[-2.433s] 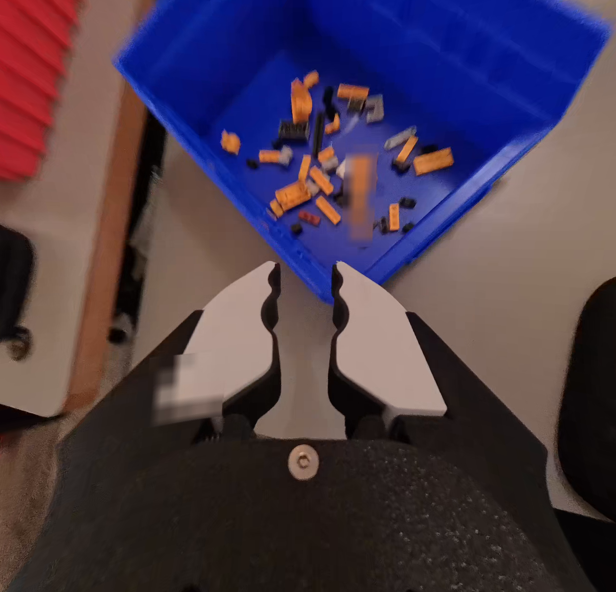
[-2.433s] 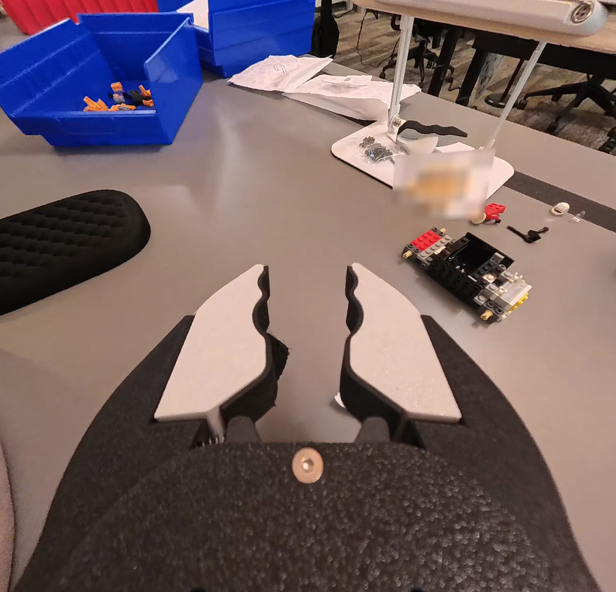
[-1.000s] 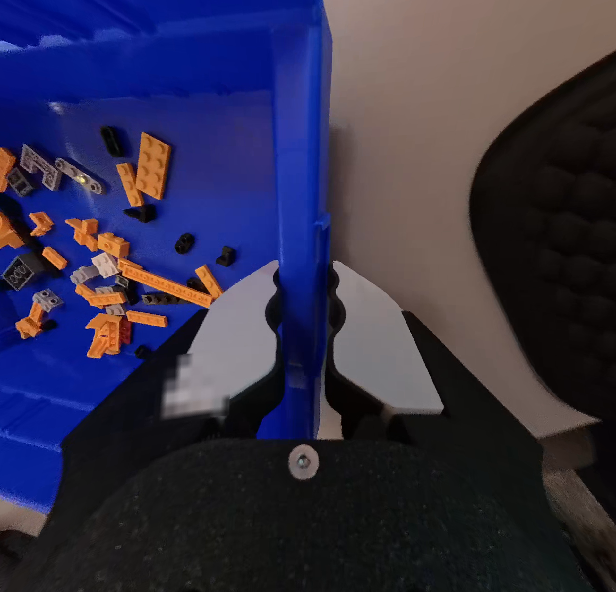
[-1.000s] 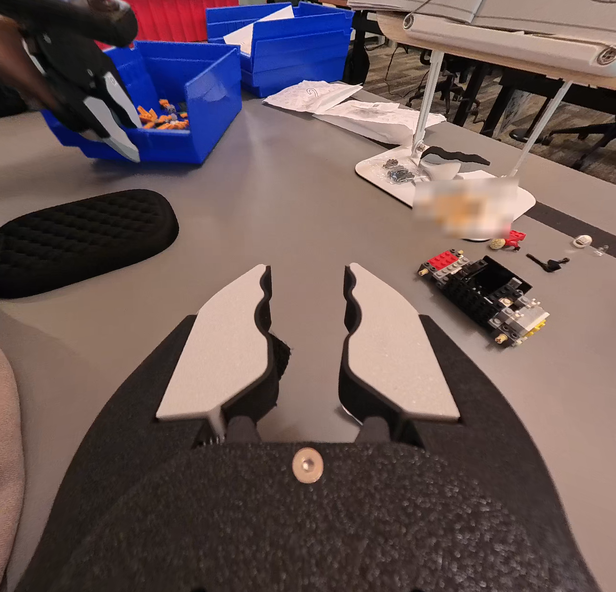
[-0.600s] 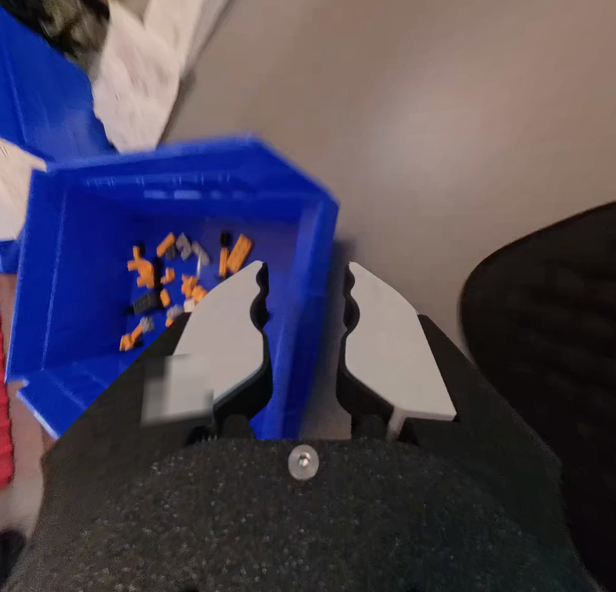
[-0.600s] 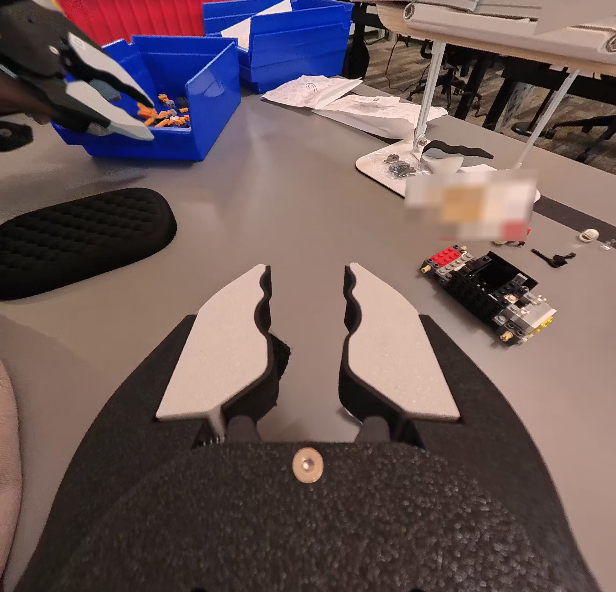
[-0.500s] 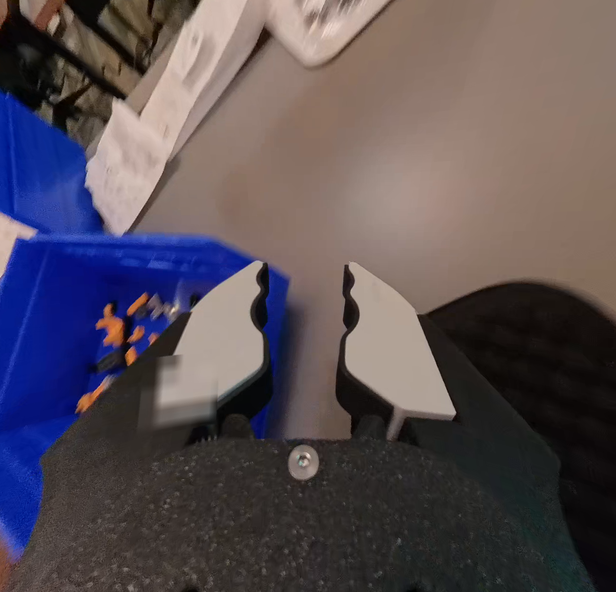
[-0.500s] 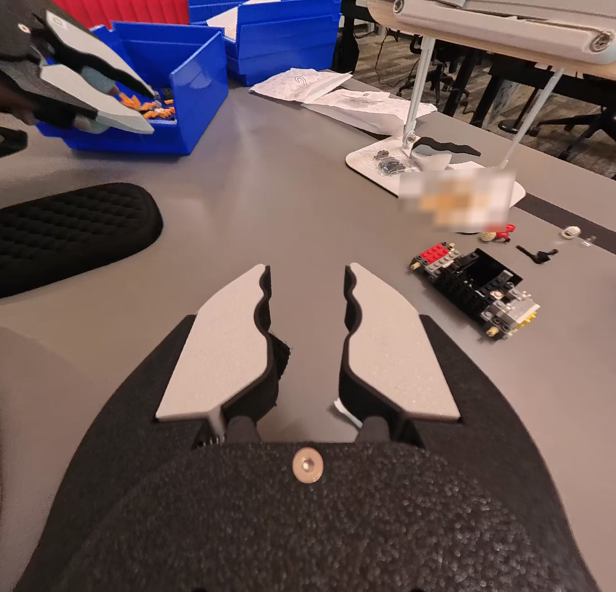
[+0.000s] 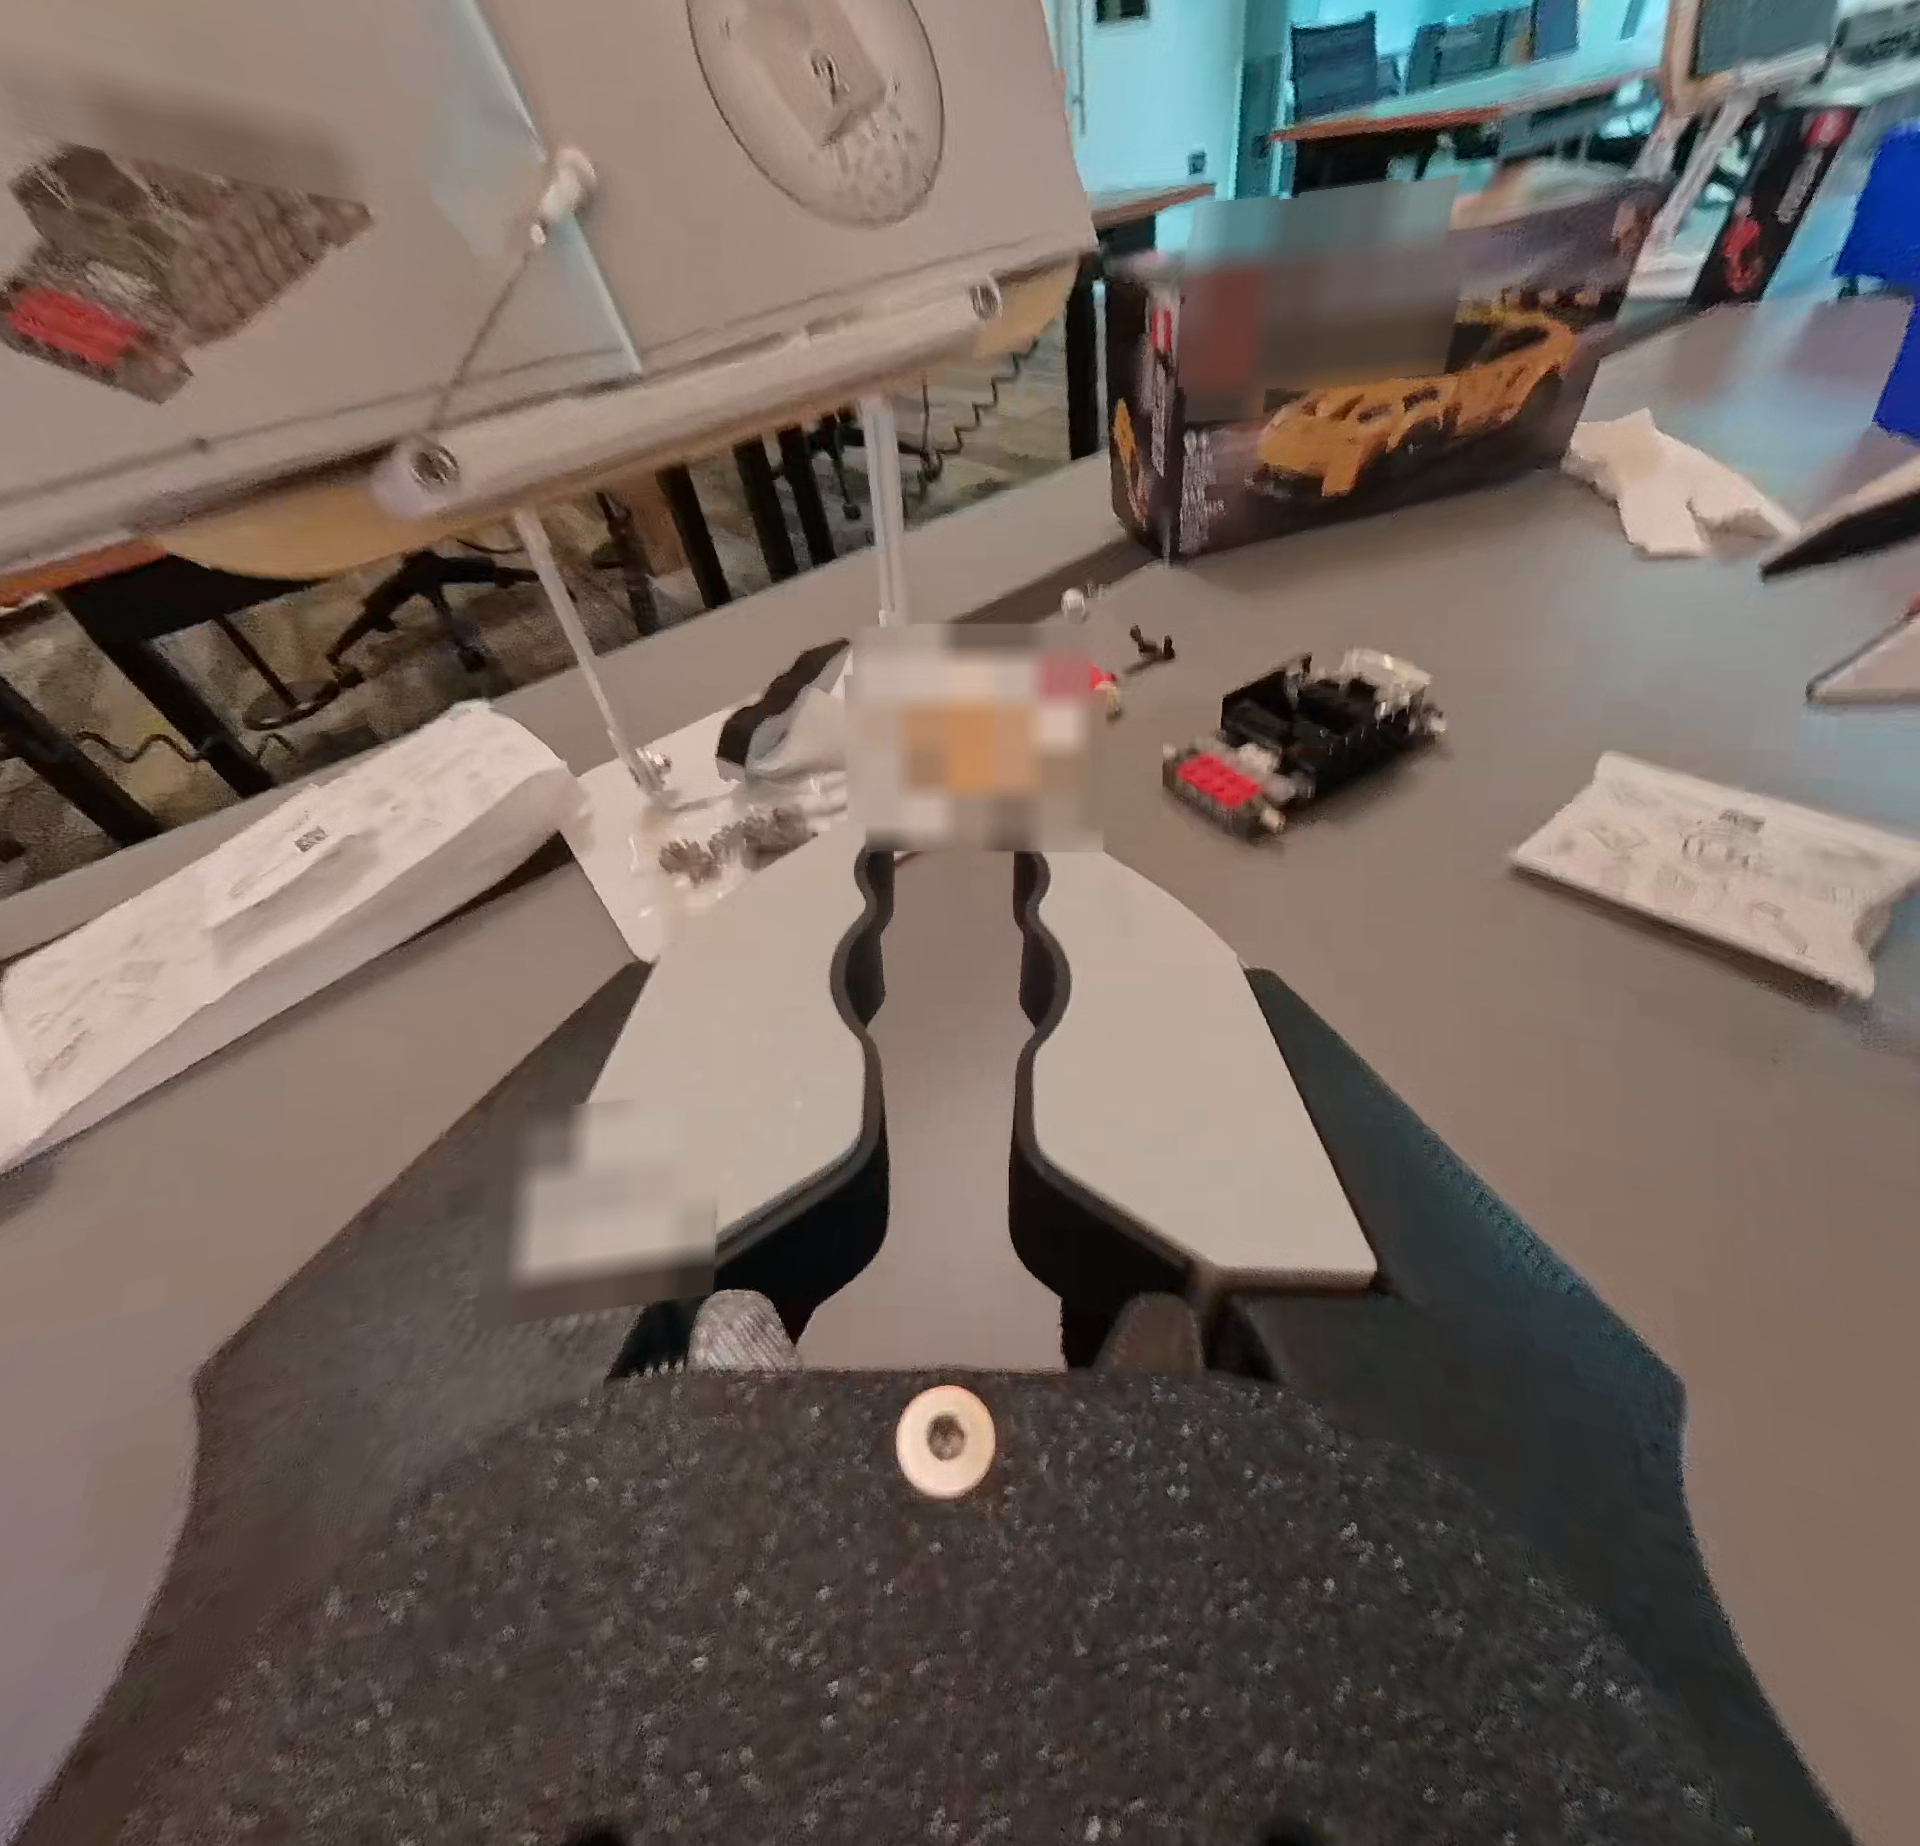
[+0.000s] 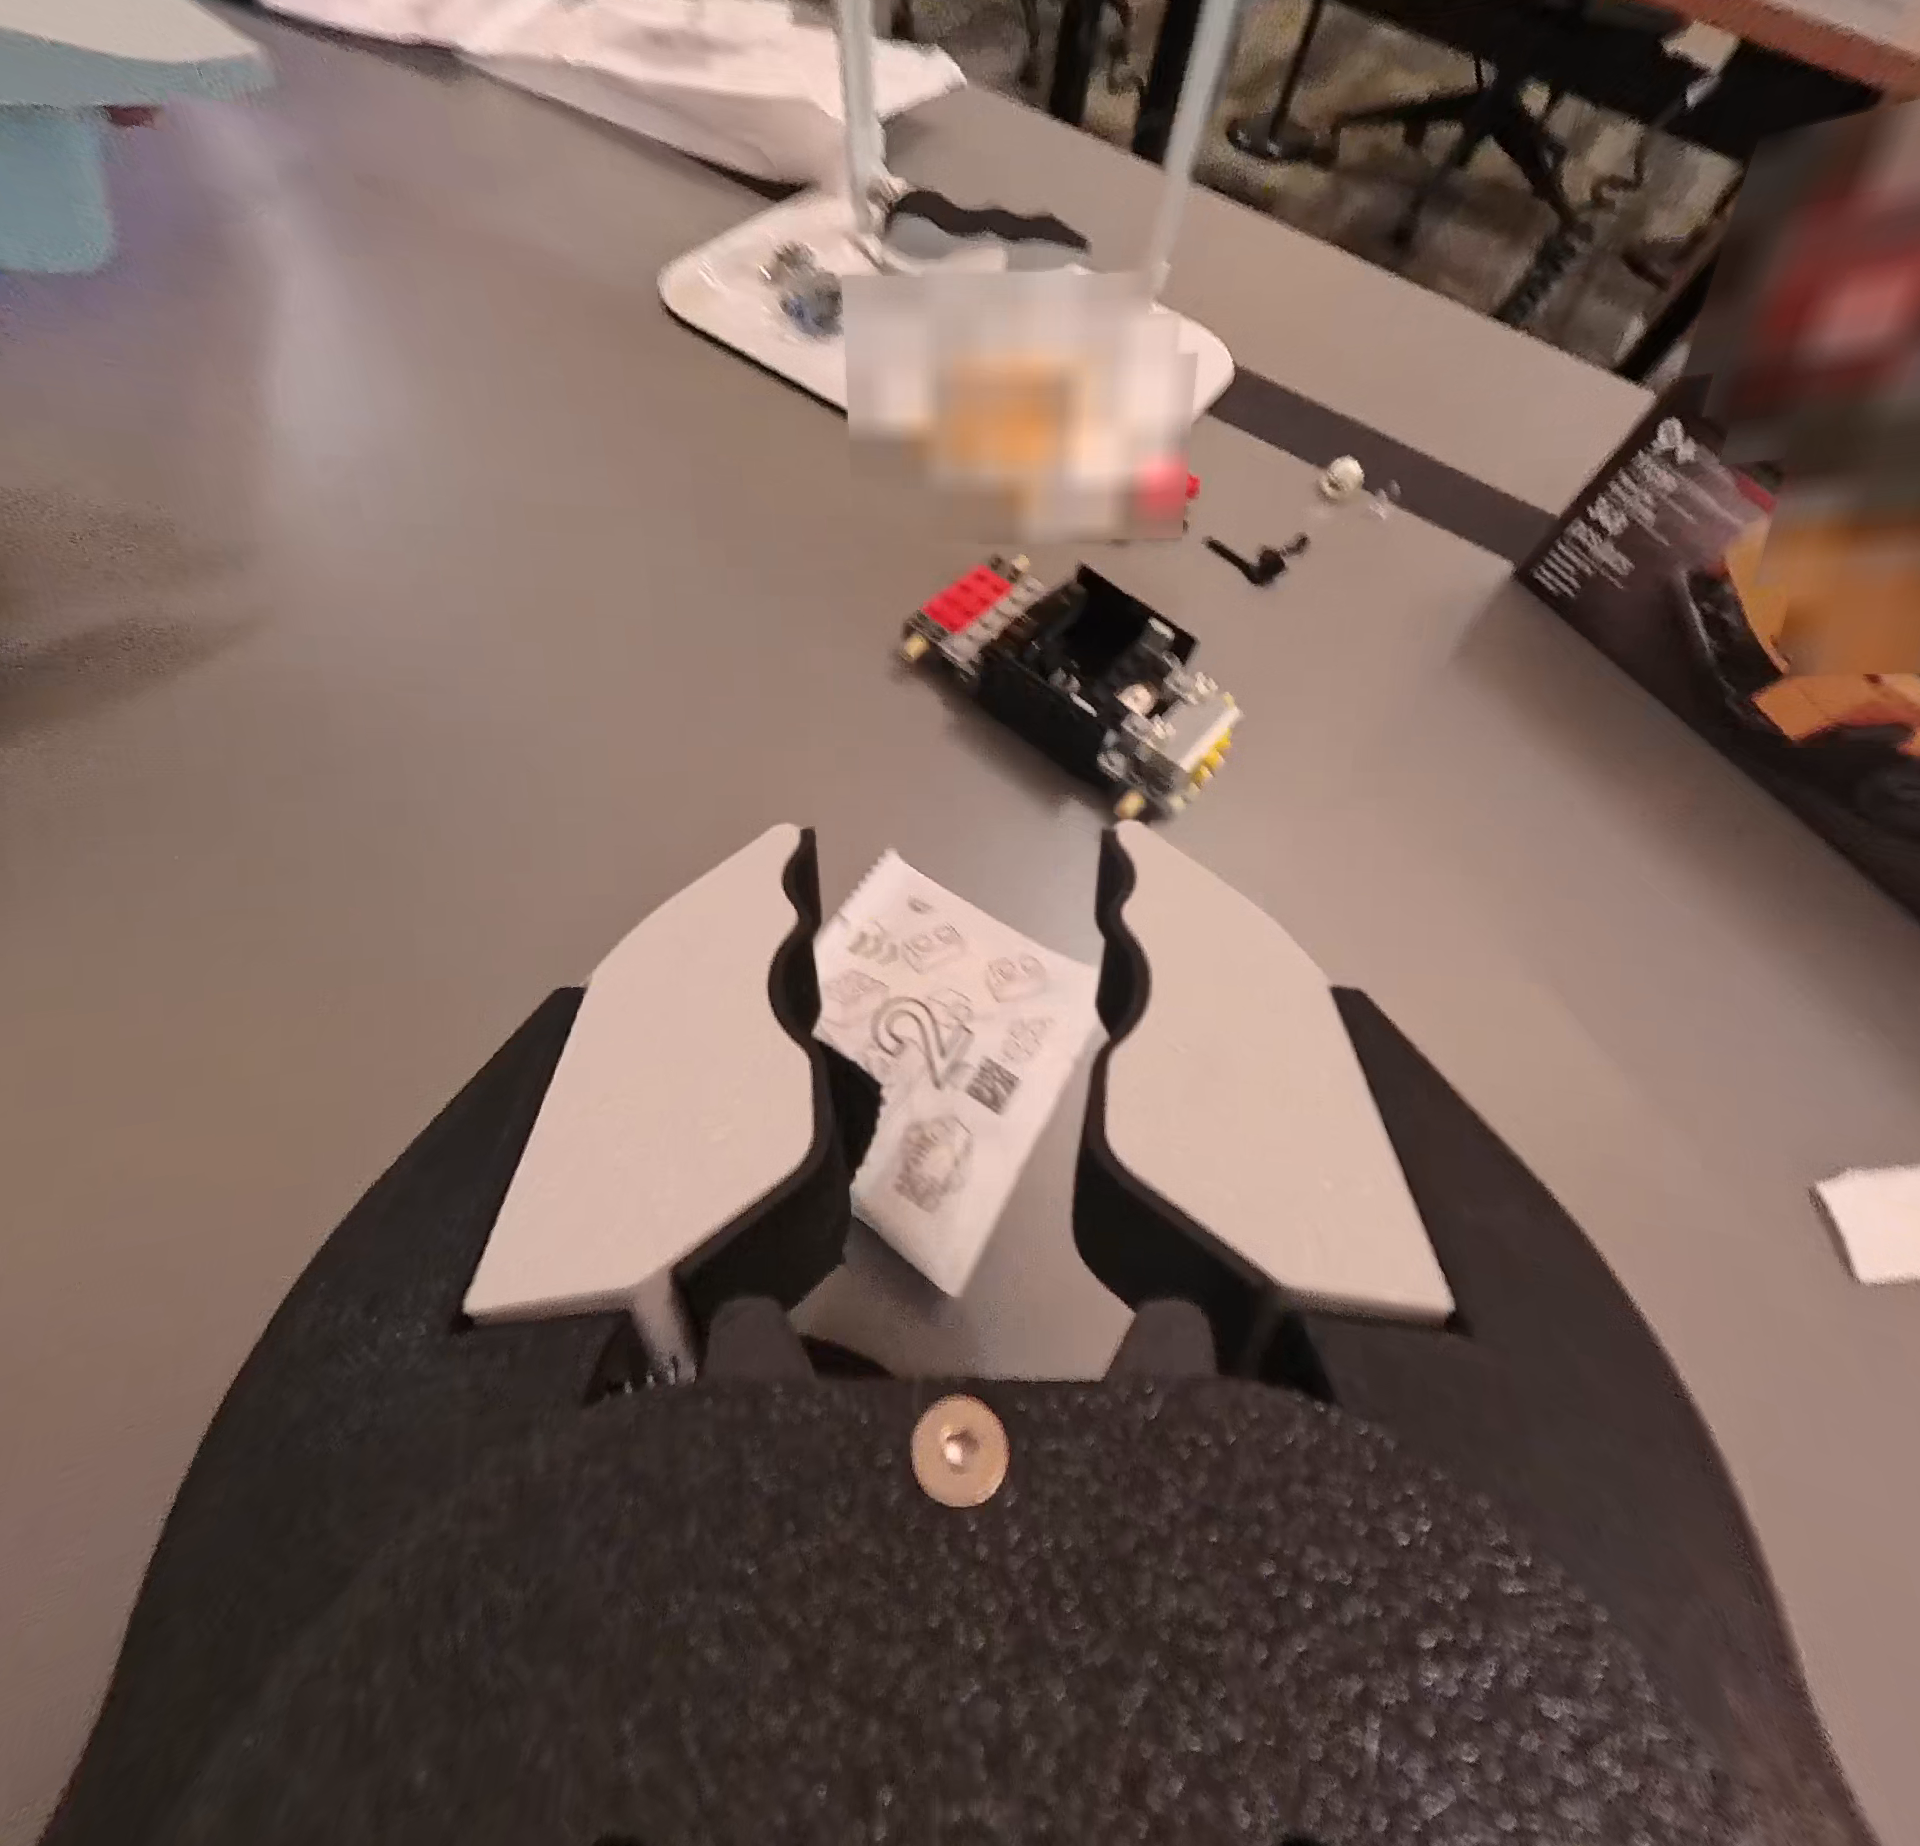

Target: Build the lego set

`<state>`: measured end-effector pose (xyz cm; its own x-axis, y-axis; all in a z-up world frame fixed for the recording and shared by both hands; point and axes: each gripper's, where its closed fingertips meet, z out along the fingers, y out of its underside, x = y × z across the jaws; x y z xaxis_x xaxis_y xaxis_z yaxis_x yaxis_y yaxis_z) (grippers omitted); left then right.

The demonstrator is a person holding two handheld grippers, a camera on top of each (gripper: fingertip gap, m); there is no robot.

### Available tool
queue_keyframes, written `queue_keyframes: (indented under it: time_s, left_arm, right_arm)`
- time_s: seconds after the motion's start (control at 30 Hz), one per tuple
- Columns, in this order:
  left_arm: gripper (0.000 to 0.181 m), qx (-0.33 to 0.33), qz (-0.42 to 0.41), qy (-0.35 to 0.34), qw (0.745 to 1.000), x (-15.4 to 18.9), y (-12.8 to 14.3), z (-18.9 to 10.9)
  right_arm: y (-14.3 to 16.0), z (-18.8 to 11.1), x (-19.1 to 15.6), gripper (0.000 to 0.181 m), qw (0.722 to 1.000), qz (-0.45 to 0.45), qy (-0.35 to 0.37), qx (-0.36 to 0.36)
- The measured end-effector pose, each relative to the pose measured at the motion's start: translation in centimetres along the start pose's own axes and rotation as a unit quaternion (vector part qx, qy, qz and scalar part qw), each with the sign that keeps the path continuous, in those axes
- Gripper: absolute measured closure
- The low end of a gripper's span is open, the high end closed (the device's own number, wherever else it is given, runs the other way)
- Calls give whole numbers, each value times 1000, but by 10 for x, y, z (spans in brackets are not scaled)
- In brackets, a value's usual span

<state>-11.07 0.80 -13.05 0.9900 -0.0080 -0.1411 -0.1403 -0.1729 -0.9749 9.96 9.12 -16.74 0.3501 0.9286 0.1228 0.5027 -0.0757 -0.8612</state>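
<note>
The partly built lego car base, black with a red plate at one end, lies on the grey table in the left wrist view (image 9: 1304, 742) and in the right wrist view (image 10: 1075, 684). My left gripper (image 9: 945, 861) is open with a narrow gap and holds nothing; it hovers over the table, short of the base. My right gripper (image 10: 956, 846) is open and empty above a small white printed paper bag (image 10: 956, 1058), with the base just beyond its tips. A small black piece (image 10: 1257, 555) and a small white piece (image 10: 1340, 475) lie behind the base.
A book stand on a white base (image 9: 665, 820) holds the open instruction pages (image 9: 468, 186) over the table. The set's box (image 9: 1351, 425) stands at the back right. Paper bags lie at the left (image 9: 260, 892) and right (image 9: 1704, 892). The tips of one gripper are about 25 cm away from the tips of the other. The small black piece (image 10: 1257, 555) sits 25 cm or so from the ends of my right fingers. It is also in sight in the left wrist view (image 9: 1149, 648).
My left gripper has let go of the blue bin's wall and swung right, so it now faces the stand and car base. My right gripper has moved forward and tipped down over the paper bag.
</note>
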Motion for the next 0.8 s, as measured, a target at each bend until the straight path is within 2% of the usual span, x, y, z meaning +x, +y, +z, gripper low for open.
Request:
queue_keyframes:
  time_s: [0.1, 0.23, 0.37, 0.43, 0.53, 0.63, 0.73, 0.8]
  left_arm:
    - [155, -36, 8, 16, 999, -3, 24, 2]
    - [153, -41, -25, 53, 997, 4, 24, 1]
    - [153, -51, 9, 65, 997, 16, 28, 2]
    - [153, -61, 28, 74, 995, 22, 33, 3]
    - [153, -75, 36, 114, 990, 38, 40, 5]
    - [152, -93, -14, 210, 973, 70, 47, 2]
    - [150, -124, -66, 281, 949, 97, 55, -4]
    - [147, -132, -81, 304, 940, 106, 57, -6]
  right_arm:
    - [26, 7, 12, 122, 998, 14, 3, -63]
    - [61, 20, 2, 114, 987, 46, -41, -148]
    - [80, 31, -5, 109, 977, 45, -50, -203]
    - [78, 36, -9, 110, 976, 50, -58, -205]
    - [62, 43, -18, 134, 982, 31, -78, -170]
    - [31, 45, -41, 159, 986, 27, -138, -90]
    - [17, 49, -53, 167, 984, 21, -169, -62]
    - [0, 48, -62, 173, 978, 53, -201, -21]
